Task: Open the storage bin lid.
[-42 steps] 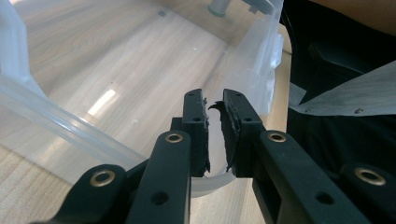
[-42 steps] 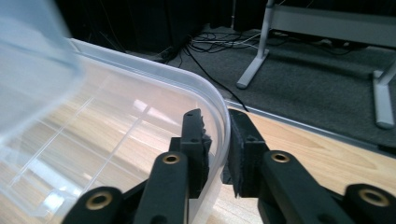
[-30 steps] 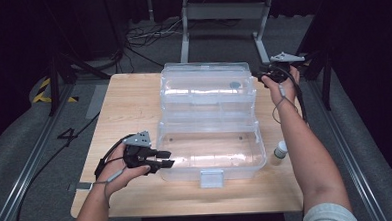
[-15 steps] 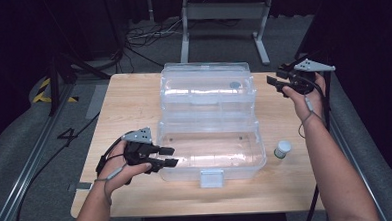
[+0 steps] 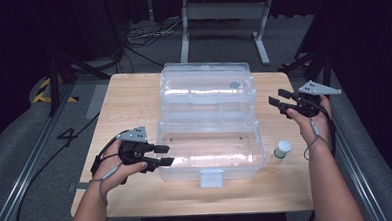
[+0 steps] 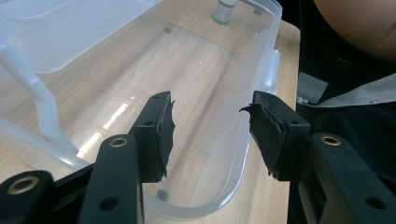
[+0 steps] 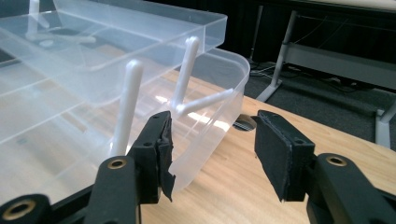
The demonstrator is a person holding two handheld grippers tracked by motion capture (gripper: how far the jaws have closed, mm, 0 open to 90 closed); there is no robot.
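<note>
While the clear plastic box [image 5: 210, 135] lay open in the middle of the wooden table [image 5: 128, 98], the person held a gripper at each end of it. The box's lid half stood toward the far edge of the table and its deeper half toward the near edge, with a small latch [image 5: 211, 178] at the front.

The left gripper [image 5: 162, 155] sat at the near left end of the box, its jaws level and pointing toward the box wall. In the left gripper view the left gripper [image 6: 210, 126] had its jaws standing apart, having just been opening, and the curved rim of the box [image 6: 252, 93] ran through the gap between them. Neither pad pressed on the rim, so it held nothing.

The right gripper [image 5: 280, 98] was off the far right corner of the box, just beside it and apart from it, above the table's right edge. In the right gripper view the right gripper [image 7: 212, 154] also stood wide, its jaws having just been opening, with bare table [image 7: 233, 186] between the pads. The box's rounded corner [image 7: 219, 93] lay just behind its left-hand jaw, and two white hinge arms [image 7: 126, 102] rose from the box there.

A small bottle with a white cap [image 5: 282, 149] stood upright on the table just to the right of the box, near the person's right forearm [image 5: 327, 185].
</note>
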